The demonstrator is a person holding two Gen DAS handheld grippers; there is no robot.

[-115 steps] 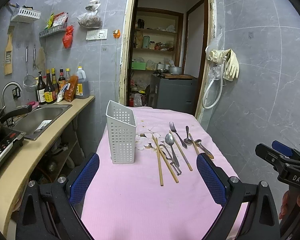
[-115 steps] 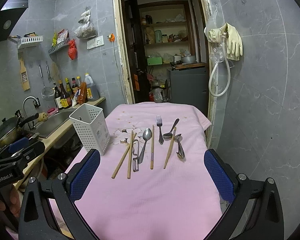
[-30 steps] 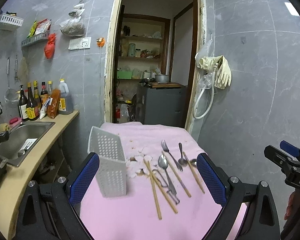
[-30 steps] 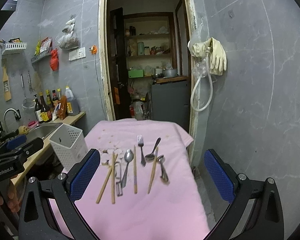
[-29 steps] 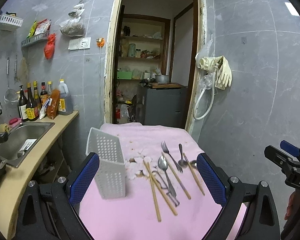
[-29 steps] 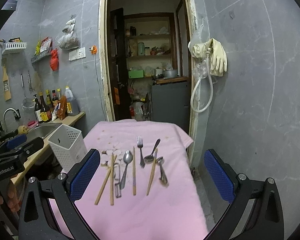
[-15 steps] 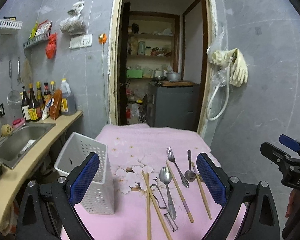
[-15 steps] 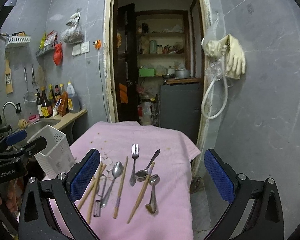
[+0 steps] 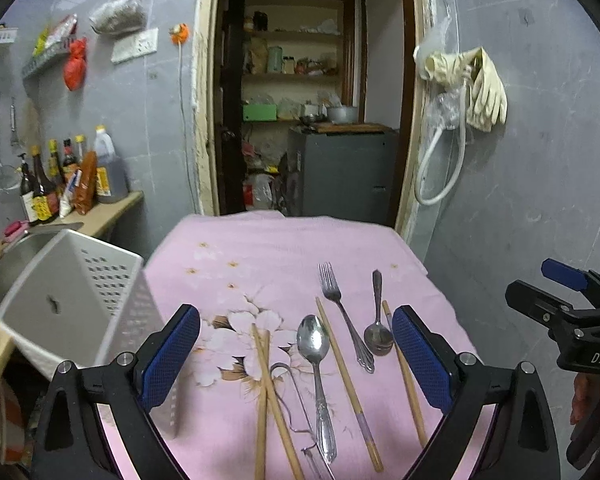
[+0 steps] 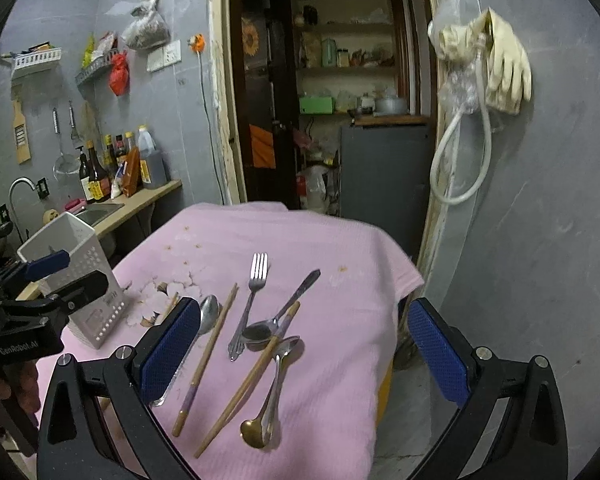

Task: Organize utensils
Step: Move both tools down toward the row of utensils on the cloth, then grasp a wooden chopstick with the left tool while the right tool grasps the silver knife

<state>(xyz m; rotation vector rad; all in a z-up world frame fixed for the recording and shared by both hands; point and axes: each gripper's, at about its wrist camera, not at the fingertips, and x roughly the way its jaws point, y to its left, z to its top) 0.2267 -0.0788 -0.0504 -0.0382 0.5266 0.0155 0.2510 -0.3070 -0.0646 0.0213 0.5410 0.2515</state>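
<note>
Both your grippers, left (image 9: 296, 354) and right (image 10: 304, 344), hover released over the utensils on the pink desk (image 9: 260, 248). The chopsticks (image 9: 268, 392) cross and a spoon (image 10: 274, 384) overlaps another; pinch carelessly and you drag neighbours. The white holder (image 9: 80, 292) stands near the edge, easily toppled.

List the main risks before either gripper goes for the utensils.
The chopstick lies across the small spoon, so lifting either may drag the other. The gold spoon lies near the tablecloth's right edge and might get knocked off. The white holder sits at the left edge, so a hard drop might tip it.
</note>
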